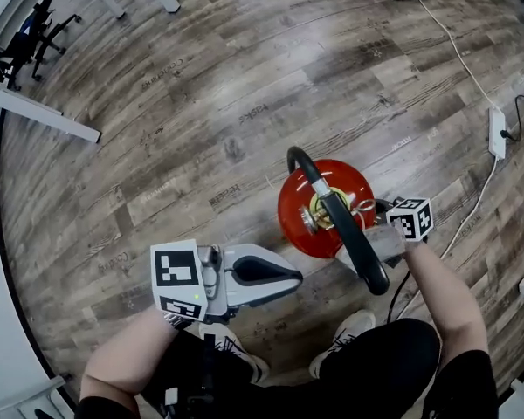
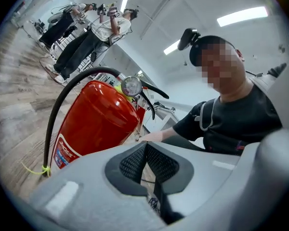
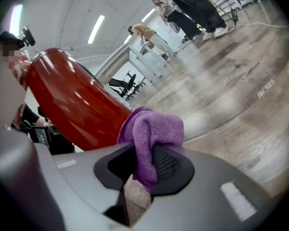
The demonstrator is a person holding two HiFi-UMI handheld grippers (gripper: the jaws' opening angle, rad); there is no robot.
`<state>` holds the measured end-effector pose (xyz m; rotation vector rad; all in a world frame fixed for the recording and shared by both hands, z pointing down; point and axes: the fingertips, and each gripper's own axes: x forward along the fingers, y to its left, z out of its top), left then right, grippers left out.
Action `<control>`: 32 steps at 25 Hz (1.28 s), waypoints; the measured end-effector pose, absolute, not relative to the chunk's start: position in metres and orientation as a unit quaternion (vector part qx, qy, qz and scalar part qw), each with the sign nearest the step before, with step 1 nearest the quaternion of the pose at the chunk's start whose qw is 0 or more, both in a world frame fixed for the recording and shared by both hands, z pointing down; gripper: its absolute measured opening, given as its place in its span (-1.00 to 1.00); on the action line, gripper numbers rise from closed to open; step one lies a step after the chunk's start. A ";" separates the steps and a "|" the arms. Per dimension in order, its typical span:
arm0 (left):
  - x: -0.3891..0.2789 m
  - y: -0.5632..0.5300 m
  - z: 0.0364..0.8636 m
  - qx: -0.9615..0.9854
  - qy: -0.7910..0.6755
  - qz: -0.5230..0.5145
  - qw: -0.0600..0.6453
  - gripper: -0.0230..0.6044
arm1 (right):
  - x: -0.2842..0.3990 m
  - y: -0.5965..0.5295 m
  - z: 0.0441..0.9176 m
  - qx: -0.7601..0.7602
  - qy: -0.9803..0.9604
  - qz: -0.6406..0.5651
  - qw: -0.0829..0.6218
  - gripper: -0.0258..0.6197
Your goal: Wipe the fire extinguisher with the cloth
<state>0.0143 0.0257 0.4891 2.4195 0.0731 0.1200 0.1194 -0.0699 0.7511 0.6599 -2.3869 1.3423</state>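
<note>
Right tool [image 3: 138, 168] is clamped on the purple cloth [image 3: 153, 131], whose bunched end sits right at the red side of the fire extinguisher [image 1: 351, 182]; actual contact is unclear. The extinguisher stands upright on the wooden floor [image 1: 244, 103], its black hose [image 1: 354, 238] arching over its top. Left tool [image 2: 145, 159], jaws pressed together with nothing between them, is held level near the extinguisher's opposite side.

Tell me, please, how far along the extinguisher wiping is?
Done: the cloth is picked up and clamped in the right gripper. In hand: it sits at the red side of the extinguisher, though contact is unclear. The left gripper is shut and empty beside the cylinder. Left: the wiping itself, since no cleaned patch shows to judge by.
</note>
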 end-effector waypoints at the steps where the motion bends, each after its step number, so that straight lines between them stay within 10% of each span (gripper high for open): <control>1: 0.015 0.027 0.494 0.936 0.024 0.066 0.345 -0.94 | 0.119 -0.071 0.730 0.226 -0.848 0.456 0.149 -0.63; 16: 0.004 0.026 0.492 0.918 -0.008 0.079 0.389 -0.94 | 0.102 -0.080 0.429 0.182 -0.962 0.183 0.087 -0.63; 32: 0.002 0.015 0.495 0.906 -0.019 0.051 0.420 -0.94 | 0.095 0.000 0.499 0.150 -0.950 0.191 0.198 -0.63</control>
